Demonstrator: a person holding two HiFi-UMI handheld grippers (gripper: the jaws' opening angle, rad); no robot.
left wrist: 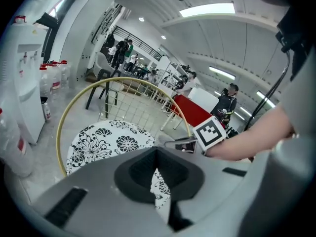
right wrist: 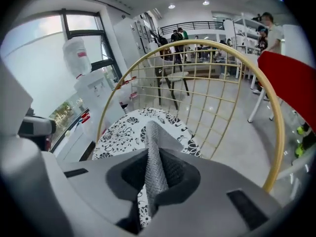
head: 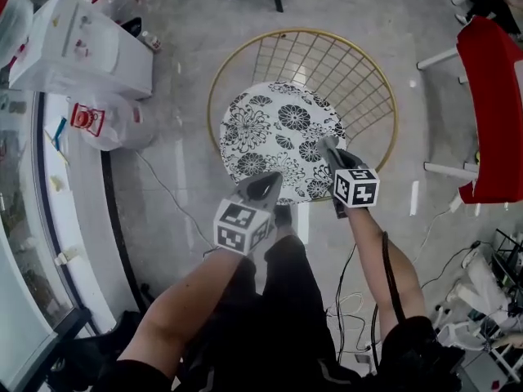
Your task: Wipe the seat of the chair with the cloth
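I have the right gripper [right wrist: 156,157] out over the near right edge of the seat [head: 274,129], its fingers closed tight on a fold of the grey, mesh-textured cloth [right wrist: 152,138]. The cloth stands up in a narrow ridge between them and pokes out past the tips. I grip it that way so a bunched edge leads and can be pressed flat against the surface rather than flapping loose. In the head view the cloth end lies low at the seat's rim, but I cannot tell whether it is touching the flowered pattern or just above it. The round black-and-white seat sits directly ahead of me, with the chair's gold wire back [head: 347,68] curving round its far side. Coming in from the open front means nothing blocks a sweep across it. My left gripper [left wrist: 156,153] hangs at the near edge of the seat, a little back from the right one. Its fingers are drawn together at the tips with nothing between them; only a sliver of seat pattern shows through behind the tips. I judge it is kept close but clear, ready to steady the chair if it shifts, while staying out of the cloth's path. The wiping looks barely begun, as most of the seat lies beyond the cloth.
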